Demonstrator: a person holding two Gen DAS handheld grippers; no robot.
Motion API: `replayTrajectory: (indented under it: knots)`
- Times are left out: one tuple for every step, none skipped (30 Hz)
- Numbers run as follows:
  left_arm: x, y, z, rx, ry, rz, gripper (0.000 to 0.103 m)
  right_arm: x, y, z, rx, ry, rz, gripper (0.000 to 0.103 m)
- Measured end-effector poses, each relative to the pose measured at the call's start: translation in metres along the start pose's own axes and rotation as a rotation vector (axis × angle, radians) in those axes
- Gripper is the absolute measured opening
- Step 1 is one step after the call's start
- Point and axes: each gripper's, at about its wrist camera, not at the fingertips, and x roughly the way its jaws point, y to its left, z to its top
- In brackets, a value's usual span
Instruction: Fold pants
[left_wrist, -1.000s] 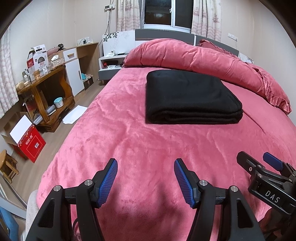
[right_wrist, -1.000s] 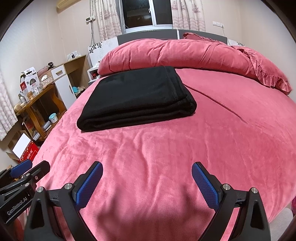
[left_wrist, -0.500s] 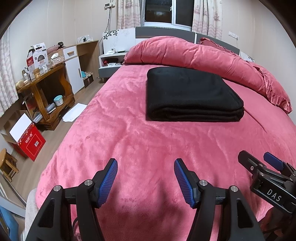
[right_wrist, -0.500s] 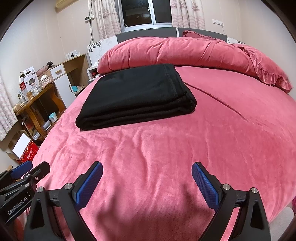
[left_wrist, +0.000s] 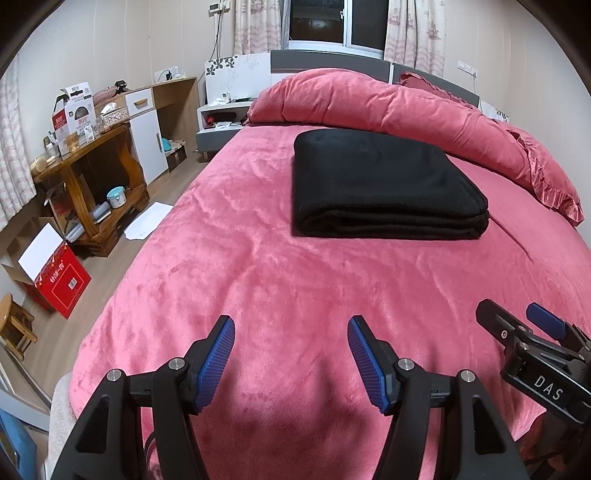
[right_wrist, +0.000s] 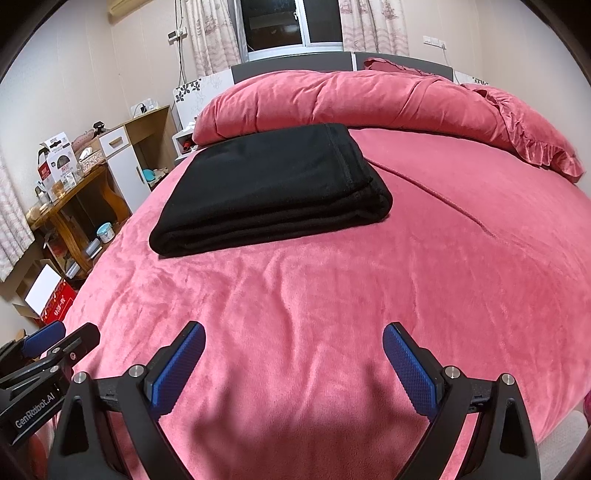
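Note:
The black pants (left_wrist: 380, 186) lie folded in a neat rectangular stack on the pink bed (left_wrist: 280, 280), past its middle; they also show in the right wrist view (right_wrist: 273, 188). My left gripper (left_wrist: 291, 328) is open and empty, held over the near end of the bed, well short of the pants. My right gripper (right_wrist: 293, 334) is open and empty, also over the near end. Each gripper appears at the edge of the other's view: the right one (left_wrist: 517, 325) and the left one (right_wrist: 55, 339).
A rolled pink duvet (left_wrist: 388, 107) and frilled pillow (left_wrist: 546, 177) lie behind the pants by the headboard. To the left of the bed stand a wooden shelf (left_wrist: 92, 173), a white cabinet (left_wrist: 147, 125), a nightstand (left_wrist: 221, 122) and a red box (left_wrist: 55, 284) on the floor.
Both views have shifted slightly, so the folded pants sit a little higher in frame. The pants have not moved and both grippers stay open.

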Motion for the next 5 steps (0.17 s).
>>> replayTrajectory:
  knots:
    - [0.0004, 0.0006, -0.0003, -0.001, 0.003, -0.001, 0.065, 0.0, -0.0001, 0.0, 0.0, 0.0, 0.0, 0.097]
    - [0.0006, 0.0004, -0.0004, -0.002, 0.005, -0.001, 0.065, 0.0001, -0.0001, -0.0001, 0.0, 0.0, 0.0, 0.097]
    - [0.0012, 0.0011, -0.0007, -0.004, 0.009, -0.002, 0.065, 0.0006, -0.0001, -0.0003, 0.0, 0.001, -0.001, 0.097]
    - [0.0017, 0.001, -0.0007, -0.005, 0.011, -0.003, 0.065, 0.0011, -0.0005, -0.0004, 0.0, 0.001, -0.001, 0.097]
    - [0.0031, 0.0008, 0.0, -0.005, 0.015, -0.004, 0.065, 0.0012, -0.0005, -0.0003, 0.0, 0.001, 0.0, 0.097]
